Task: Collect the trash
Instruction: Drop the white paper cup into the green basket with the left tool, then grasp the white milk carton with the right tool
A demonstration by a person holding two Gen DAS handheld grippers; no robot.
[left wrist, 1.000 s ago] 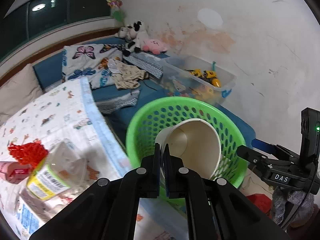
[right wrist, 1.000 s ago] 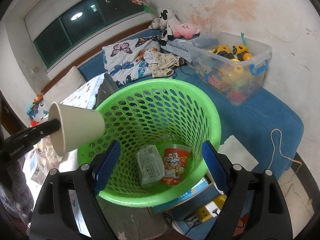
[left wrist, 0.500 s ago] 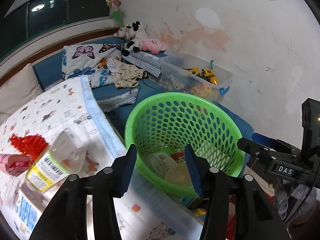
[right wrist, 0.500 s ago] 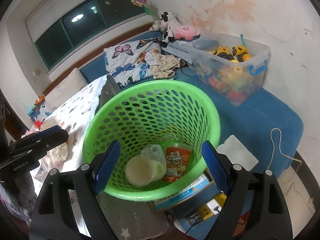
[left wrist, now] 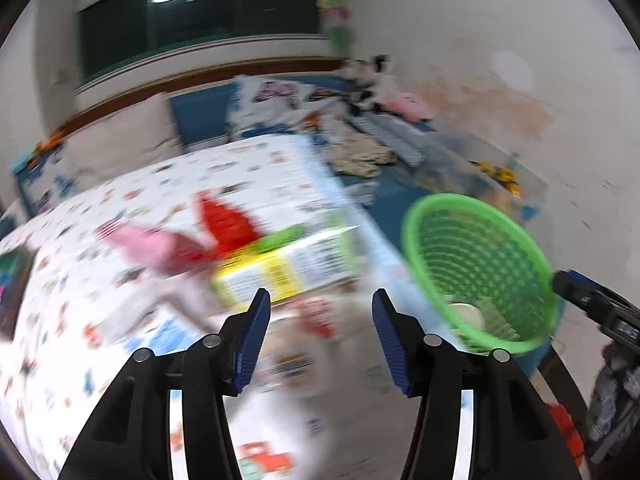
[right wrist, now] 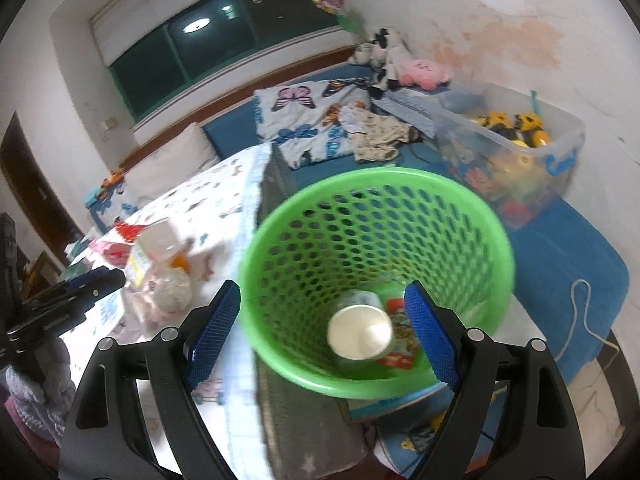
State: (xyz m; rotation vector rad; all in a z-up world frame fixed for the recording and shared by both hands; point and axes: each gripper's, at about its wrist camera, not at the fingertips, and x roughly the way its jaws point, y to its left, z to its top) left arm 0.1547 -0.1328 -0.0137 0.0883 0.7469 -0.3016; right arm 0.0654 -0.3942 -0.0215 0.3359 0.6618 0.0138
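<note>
Two fisheye views of a cluttered bedroom at night. A dark window (right wrist: 212, 44) with a ceiling light mirrored in it runs along the far wall. The white wall on the right is stained with pink-orange patches.

A bench draped in a white cloth (left wrist: 100, 248) printed with small cartoons fills the left. On it lie blurred pieces of litter: a yellow and white carton (left wrist: 280, 268), a red wrapper (left wrist: 228, 220) and a pink packet (left wrist: 148, 240).

Just beside the bench's right edge stands a green perforated basket (right wrist: 472, 216). Inside, at the bottom, lies a white paper cup (right wrist: 360, 332) on its side, next to a red printed tub (right wrist: 402, 328).

Behind the basket is a blue mattress (right wrist: 560, 240) carrying a butterfly pillow (right wrist: 304, 120), crumpled clothes (right wrist: 376, 136), plush toys (right wrist: 424, 70) and a clear bin of yellow toys (right wrist: 516, 140).

The left tongs (left wrist: 321, 332) hang over the bench, opening, with nothing between them. The right tongs (right wrist: 325, 336) hover above the basket, spread wide and empty.
</note>
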